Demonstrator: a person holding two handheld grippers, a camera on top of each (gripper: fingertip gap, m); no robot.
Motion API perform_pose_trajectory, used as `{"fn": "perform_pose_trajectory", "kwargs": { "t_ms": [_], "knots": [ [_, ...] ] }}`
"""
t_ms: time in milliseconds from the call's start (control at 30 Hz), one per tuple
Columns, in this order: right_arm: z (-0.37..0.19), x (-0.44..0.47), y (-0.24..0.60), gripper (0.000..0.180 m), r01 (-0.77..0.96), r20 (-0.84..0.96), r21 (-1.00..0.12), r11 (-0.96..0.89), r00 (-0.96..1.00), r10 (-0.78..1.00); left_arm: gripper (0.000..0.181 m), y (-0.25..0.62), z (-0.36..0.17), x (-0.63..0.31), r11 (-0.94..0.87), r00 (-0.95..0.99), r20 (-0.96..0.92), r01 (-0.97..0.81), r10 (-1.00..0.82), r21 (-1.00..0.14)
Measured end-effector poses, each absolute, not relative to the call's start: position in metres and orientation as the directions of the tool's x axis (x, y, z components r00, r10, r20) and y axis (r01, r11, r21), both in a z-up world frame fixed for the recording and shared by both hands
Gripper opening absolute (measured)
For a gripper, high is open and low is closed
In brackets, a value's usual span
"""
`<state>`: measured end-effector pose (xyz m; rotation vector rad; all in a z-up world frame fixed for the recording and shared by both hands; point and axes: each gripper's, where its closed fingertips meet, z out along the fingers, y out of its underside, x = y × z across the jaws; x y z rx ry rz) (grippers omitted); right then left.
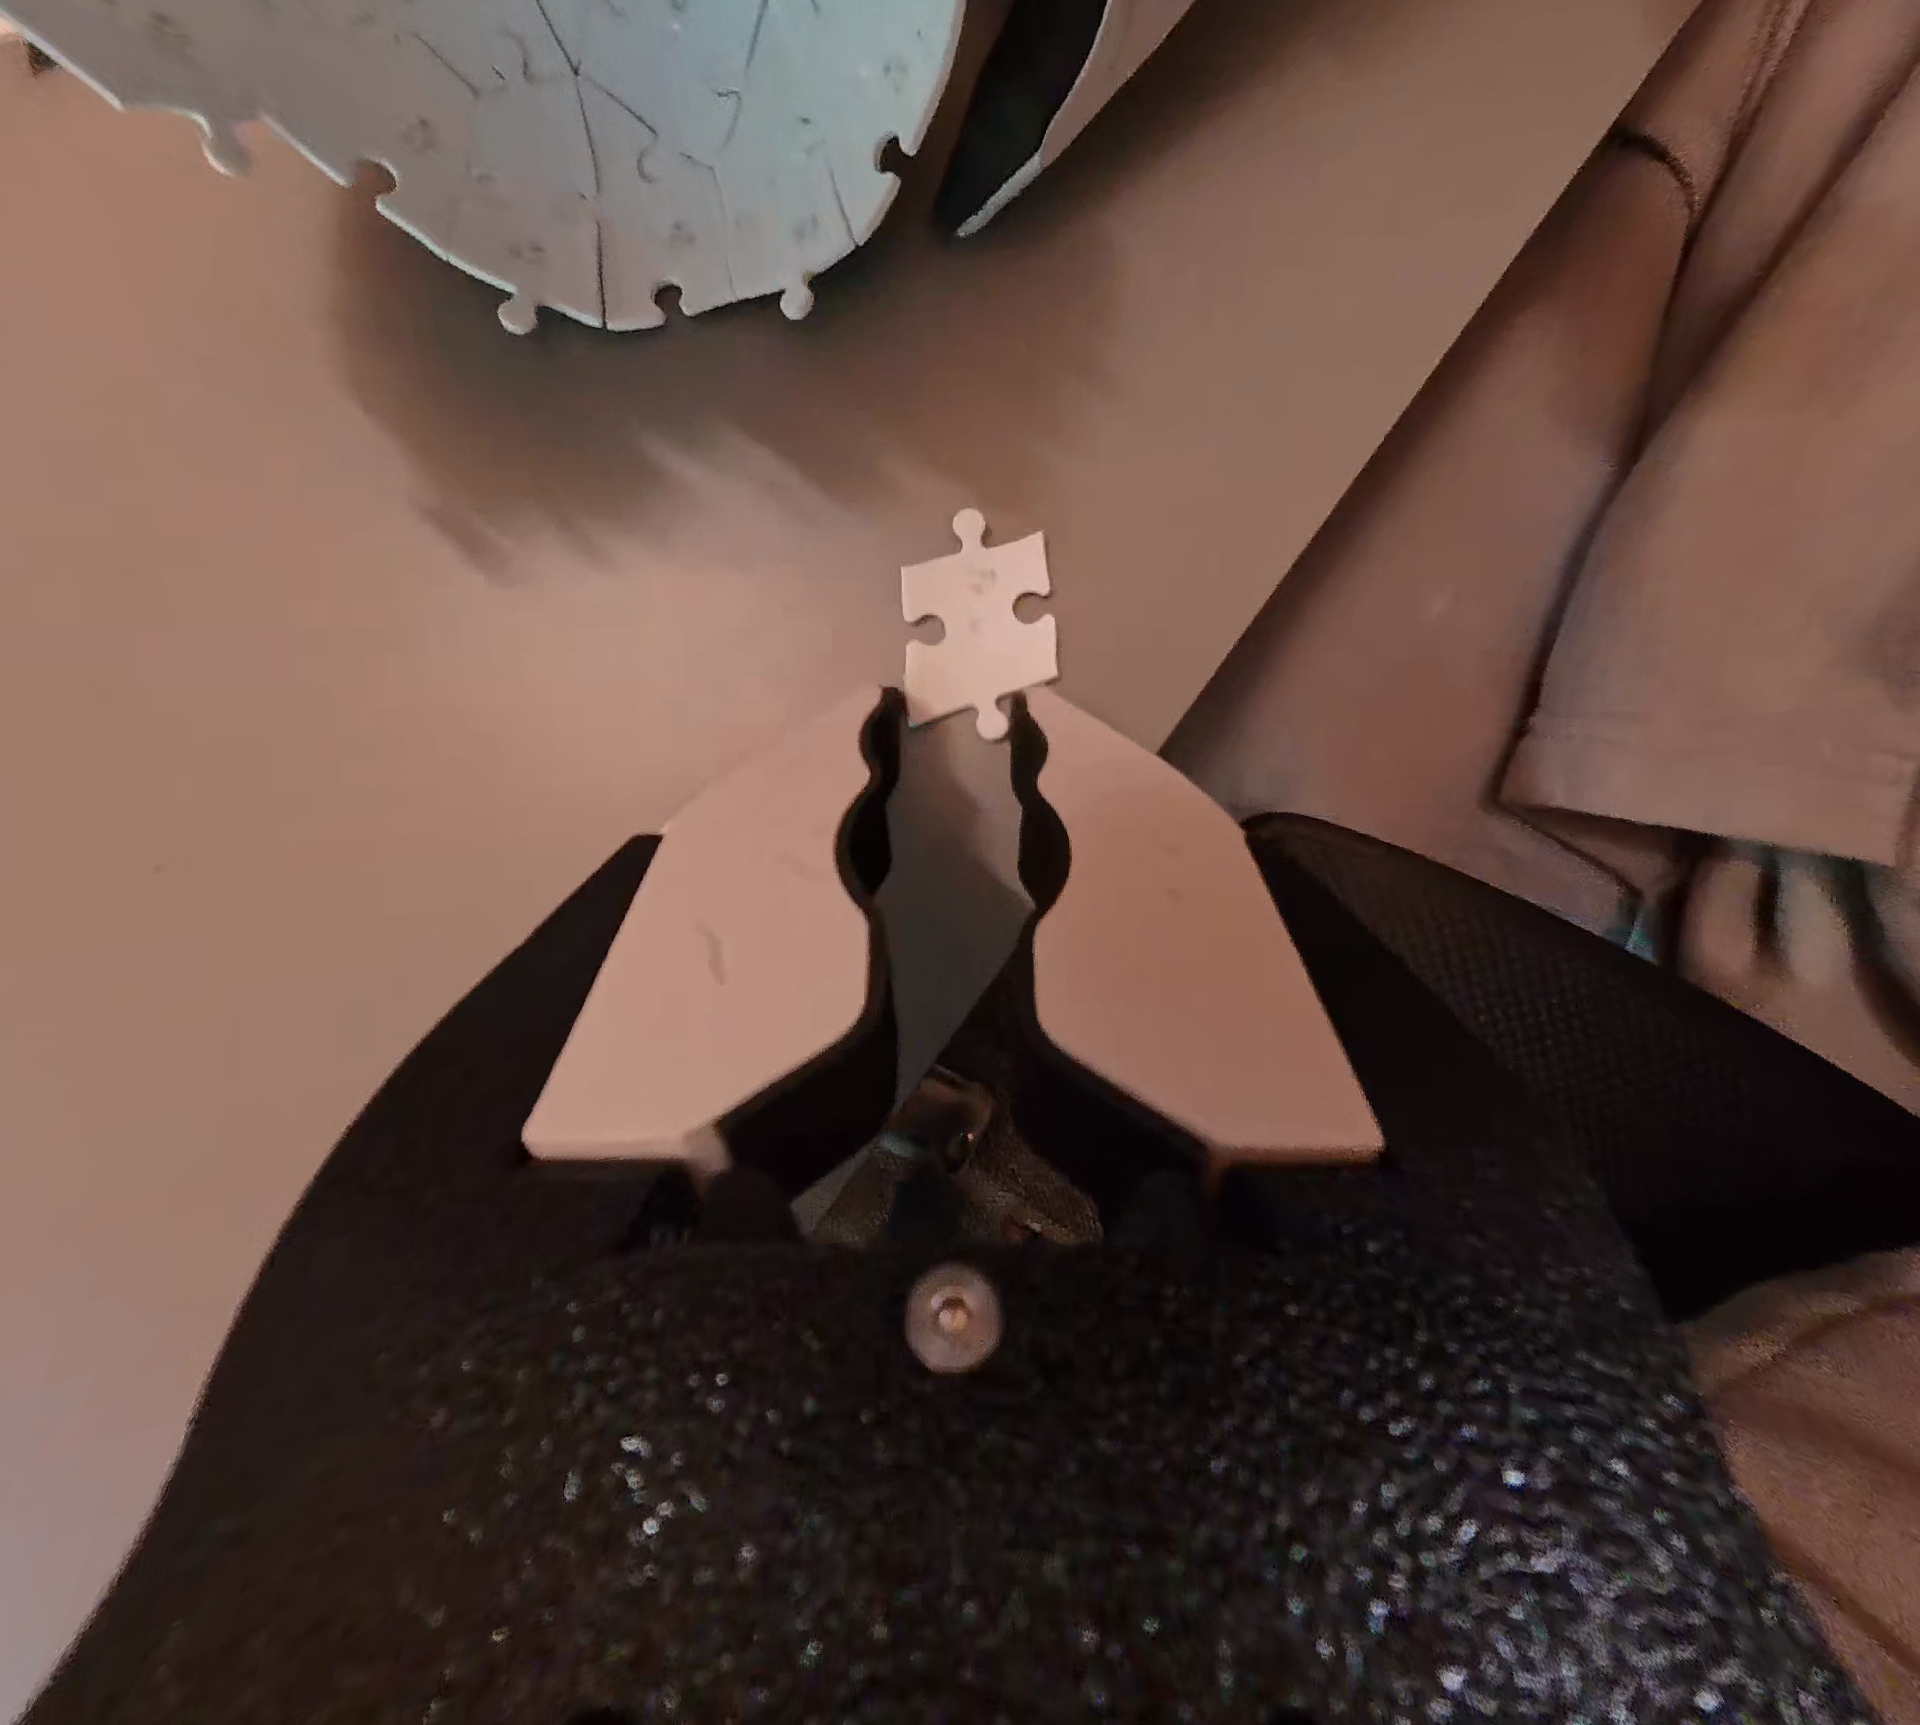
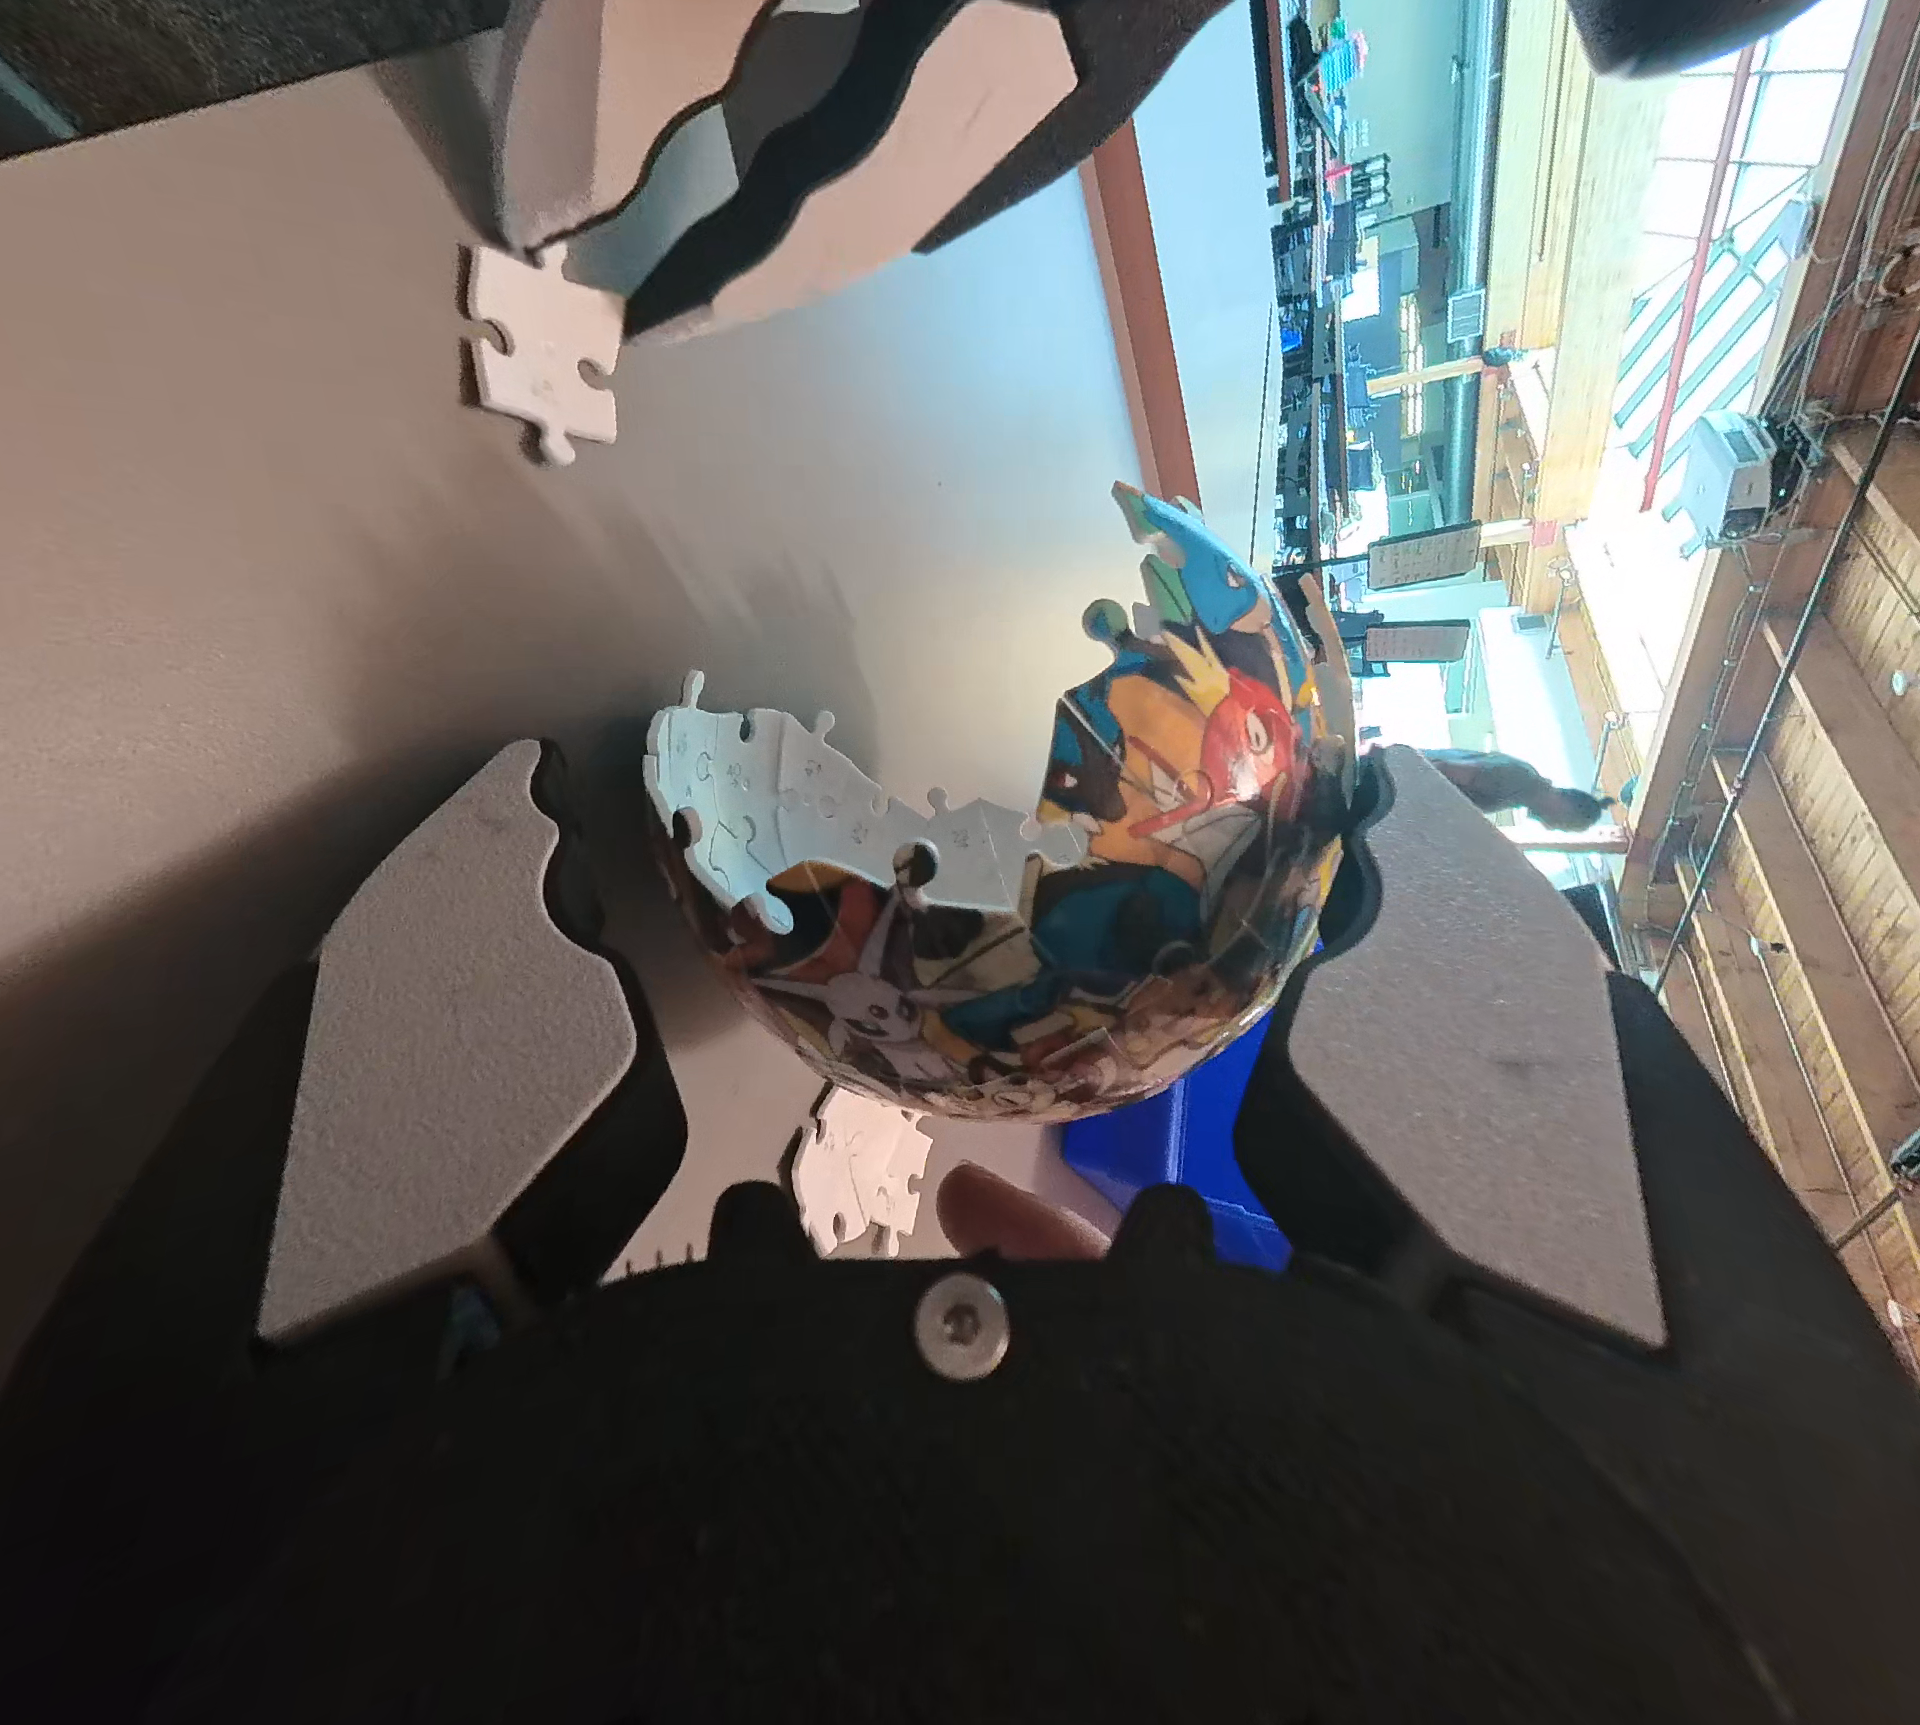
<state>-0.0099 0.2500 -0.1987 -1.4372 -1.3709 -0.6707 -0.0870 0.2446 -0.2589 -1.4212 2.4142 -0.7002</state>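
Note:
A half-built puzzle ball (image 2: 1039, 927), a bowl of joined pieces with colourful cartoon print outside and pale grey inside, sits between my right gripper's (image 2: 956, 782) wide-set jaws. The right finger (image 2: 1455, 1000) presses its wall and the left finger (image 2: 457, 969) sits close by its rim. It seems held off the table. In the left wrist view the bowl (image 1: 520, 65) is at the top, with a right finger (image 1: 1029, 65) beside it. My left gripper (image 1: 958, 704) has a narrow gap, its tips touching the near edge of a loose white piece (image 1: 982, 626) flat on the table (image 1: 312, 636). Both show in the right wrist view: gripper (image 2: 597, 288), piece (image 2: 540, 356).
A few loose white pieces (image 2: 862, 1166) and a blue bin (image 2: 1174, 1156) lie behind the bowl. A person's fingertip (image 2: 1018, 1208) shows there too. A person in beige clothing (image 1: 1714, 428) sits at the table's edge on the right. A workshop room lies beyond the table's far rim (image 2: 1132, 273).

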Motion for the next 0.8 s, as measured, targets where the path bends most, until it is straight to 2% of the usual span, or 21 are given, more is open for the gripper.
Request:
{"fn": "perform_pose_trajectory", "kwargs": {
  "t_ms": [33,400,500,633,800],
  "knots": [
    [-0.199,-0.010,0.250,0.136,0.950,0.895,-0.279,0.140,0.204,0.396,0.020,0.244,-0.259,-0.086,0.418,-0.495,0.012,-0.747,-0.869,-0.516],
    [-0.199,-0.009,0.251,0.135,0.951,0.898,-0.274,0.141,0.200,0.392,0.017,0.254,-0.258,-0.074,0.310,-0.404,0.060,-0.781,-0.913,-0.543],
    [-0.199,-0.009,0.251,0.136,0.950,0.896,-0.278,0.139,0.204,0.394,0.017,0.269,-0.255,-0.062,0.204,-0.291,0.060,-0.789,-0.955,-0.580],
    [-0.199,-0.006,0.252,0.135,0.954,0.897,-0.271,0.128,0.203,0.393,0.017,0.288,-0.250,-0.040,-0.031,-0.050,0.114,-0.787,-0.992,-0.616],
    [-0.199,-0.005,0.253,0.135,0.962,0.895,-0.254,0.103,0.193,0.402,0.017,0.292,-0.247,-0.018,-0.196,0.129,0.151,-0.740,-0.980,-0.643]
  ]
}}
